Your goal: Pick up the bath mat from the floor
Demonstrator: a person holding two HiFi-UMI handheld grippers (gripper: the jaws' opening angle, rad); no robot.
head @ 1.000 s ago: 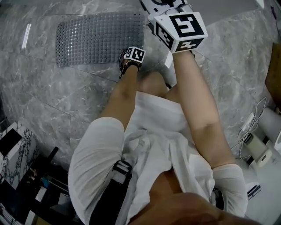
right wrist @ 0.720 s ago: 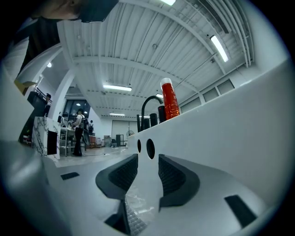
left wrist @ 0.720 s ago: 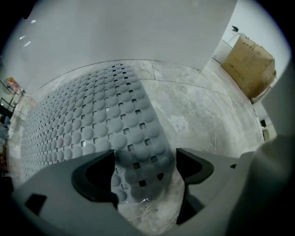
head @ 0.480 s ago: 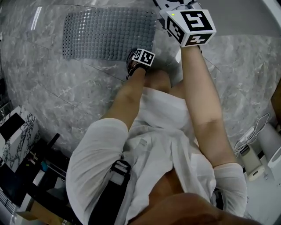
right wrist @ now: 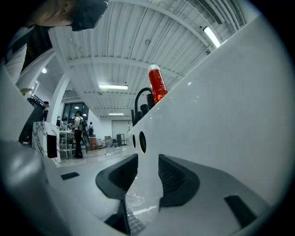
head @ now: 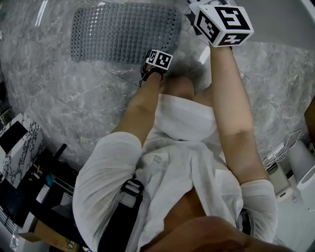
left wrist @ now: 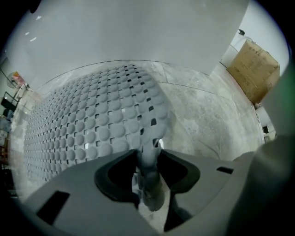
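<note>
A grey bath mat (head: 123, 32) with rows of round bumps lies flat on the marble floor. My left gripper (head: 147, 68) is down at the mat's near right edge. In the left gripper view the jaws are closing, and a raised fold of the mat (left wrist: 150, 156) is pinched between the pads of that gripper (left wrist: 148, 173). The rest of the mat (left wrist: 92, 124) spreads out beyond the jaws. My right gripper (head: 197, 6) is held up to the right of the mat. In its own view the right gripper (right wrist: 143, 177) stands open with nothing between its jaws.
A white tub wall (right wrist: 221, 115) rises close to the right gripper, with a red bottle (right wrist: 156, 85) on its rim. A cardboard box (left wrist: 254, 69) stands at the far right. A marble-patterned box (head: 17, 147) and clutter lie at the left, white devices (head: 295, 162) at the right.
The right gripper's marker cube has drifted to the right. The left gripper stays low at the mat's near right edge.
</note>
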